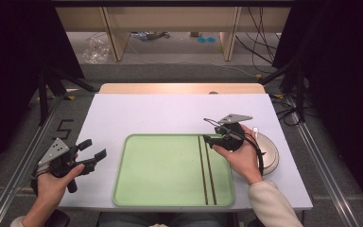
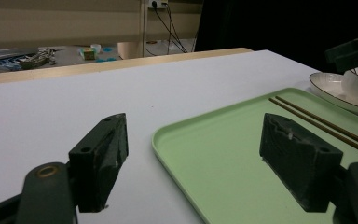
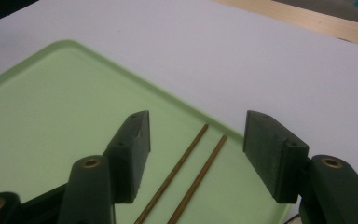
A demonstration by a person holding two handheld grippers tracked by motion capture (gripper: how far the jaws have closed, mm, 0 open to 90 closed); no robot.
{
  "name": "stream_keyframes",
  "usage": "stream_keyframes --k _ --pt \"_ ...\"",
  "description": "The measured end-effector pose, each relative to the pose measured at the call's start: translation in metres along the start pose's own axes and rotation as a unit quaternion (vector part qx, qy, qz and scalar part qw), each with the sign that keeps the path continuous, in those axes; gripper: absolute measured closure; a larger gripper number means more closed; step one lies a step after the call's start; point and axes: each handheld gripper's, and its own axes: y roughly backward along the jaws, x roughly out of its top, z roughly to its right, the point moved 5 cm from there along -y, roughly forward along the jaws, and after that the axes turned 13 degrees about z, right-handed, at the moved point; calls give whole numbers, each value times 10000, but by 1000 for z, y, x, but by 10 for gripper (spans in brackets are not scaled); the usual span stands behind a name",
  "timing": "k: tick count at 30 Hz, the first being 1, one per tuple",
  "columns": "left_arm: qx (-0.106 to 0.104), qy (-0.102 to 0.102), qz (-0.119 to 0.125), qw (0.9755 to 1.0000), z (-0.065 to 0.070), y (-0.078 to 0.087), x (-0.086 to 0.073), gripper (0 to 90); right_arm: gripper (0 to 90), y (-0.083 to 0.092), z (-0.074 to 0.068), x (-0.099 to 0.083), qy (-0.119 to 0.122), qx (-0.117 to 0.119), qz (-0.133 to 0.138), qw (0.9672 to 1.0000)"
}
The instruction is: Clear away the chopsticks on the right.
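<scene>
Green plastic lay under my right tongs (image 3: 193, 140): the tray (image 1: 170, 196), with the two chopsticks (image 1: 206, 170) resting side by side on it, directly below the gap between my spread jaws and untouched by either. Nothing was pinched there. My left tongs (image 1: 90, 155) hung off the tray's far side from the chopsticks, jaws also spread and empty, over the white table (image 1: 160, 113). The plate (image 1: 269, 153) with its bowl sat just behind my right hand (image 1: 241, 158). I judged the sticks placed; the right way to finish was lifting straight up, jaws kept wide, so neither pad nudged the pair askew.
</scene>
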Motion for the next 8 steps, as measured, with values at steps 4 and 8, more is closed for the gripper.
stream_keyframes --k 4,8 --pt "-18 -17 -6 10000 0 0 0 236 430 6 -3 -5 89 -3 -83 9999" --pt "-25 -18 3 10000 0 -1 0 236 452 8 -5 -6 -166 -50 -404 9990"
